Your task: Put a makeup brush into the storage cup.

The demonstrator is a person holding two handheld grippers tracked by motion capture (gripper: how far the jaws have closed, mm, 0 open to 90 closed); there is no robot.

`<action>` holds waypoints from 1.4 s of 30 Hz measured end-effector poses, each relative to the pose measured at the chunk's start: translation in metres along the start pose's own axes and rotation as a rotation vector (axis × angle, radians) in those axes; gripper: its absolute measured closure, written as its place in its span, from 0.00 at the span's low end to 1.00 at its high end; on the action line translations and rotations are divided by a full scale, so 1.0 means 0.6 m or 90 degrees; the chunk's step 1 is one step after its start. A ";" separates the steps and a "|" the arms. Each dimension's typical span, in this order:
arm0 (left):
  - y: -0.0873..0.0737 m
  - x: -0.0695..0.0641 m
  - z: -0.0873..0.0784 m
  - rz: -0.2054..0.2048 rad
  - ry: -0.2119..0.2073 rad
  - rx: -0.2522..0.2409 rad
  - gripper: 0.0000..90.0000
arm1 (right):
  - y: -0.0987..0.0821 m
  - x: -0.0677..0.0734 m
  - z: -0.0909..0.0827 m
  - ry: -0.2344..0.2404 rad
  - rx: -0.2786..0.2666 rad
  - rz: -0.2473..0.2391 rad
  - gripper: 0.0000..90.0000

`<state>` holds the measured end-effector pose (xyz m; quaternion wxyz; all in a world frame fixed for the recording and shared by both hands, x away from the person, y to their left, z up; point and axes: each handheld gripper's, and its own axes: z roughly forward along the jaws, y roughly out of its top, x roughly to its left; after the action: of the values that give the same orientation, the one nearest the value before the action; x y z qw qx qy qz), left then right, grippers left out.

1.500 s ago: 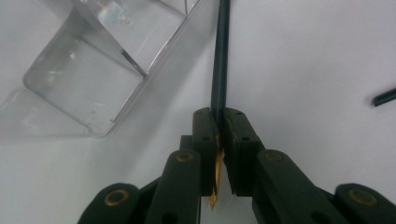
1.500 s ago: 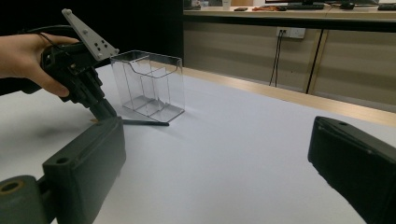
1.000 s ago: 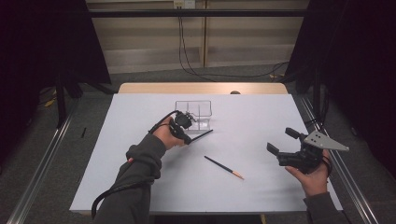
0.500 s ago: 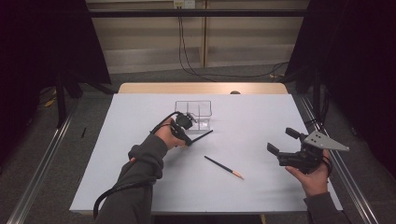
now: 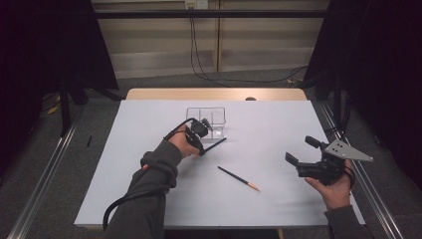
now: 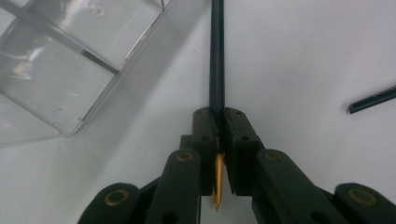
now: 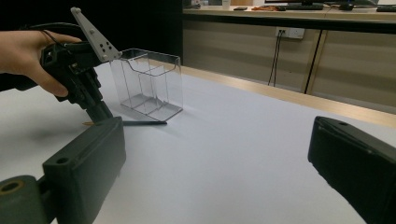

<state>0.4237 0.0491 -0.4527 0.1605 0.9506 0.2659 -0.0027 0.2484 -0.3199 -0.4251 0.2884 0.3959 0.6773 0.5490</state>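
Observation:
My left gripper [image 5: 201, 145] [image 6: 219, 128] points down at the white table just in front of a clear plastic divided box [image 5: 206, 119] [image 6: 70, 70] [image 7: 149, 84]. It is shut on a dark pencil [image 5: 215, 144] [image 6: 217, 56] [image 7: 140, 123] near its tan tip, and its jaws have just been closing tighter on it. The pencil's shaft lies along the table toward the box's front corner. A second dark pencil [image 5: 238, 178] [image 6: 373, 100] lies loose in the middle of the table. My right gripper [image 5: 302, 150] [image 7: 215, 163] hovers open at the right with nothing between its jaws.
A white sheet [image 5: 278, 119] covers the table, with a wooden strip [image 5: 214, 93] along the far edge. Metal rails [image 5: 45, 174] run along the floor on both sides. Dark curtains and cables stand behind the table.

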 end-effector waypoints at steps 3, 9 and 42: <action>-0.002 -0.003 -0.001 0.002 0.004 -0.006 0.93 | -0.002 0.000 0.002 0.006 0.005 -0.004 0.04; -0.010 -0.004 -0.004 0.008 0.006 -0.028 0.93 | -0.003 -0.001 0.002 0.005 0.005 -0.003 0.04; -0.008 -0.020 -0.080 0.003 -0.035 -0.116 0.93 | 0.003 0.007 0.031 0.035 0.030 0.004 0.00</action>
<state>0.4072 0.0615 -0.4074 0.2535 0.9323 0.2580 -0.0041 0.2621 -0.3068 -0.4273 0.2581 0.3897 0.6964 0.5445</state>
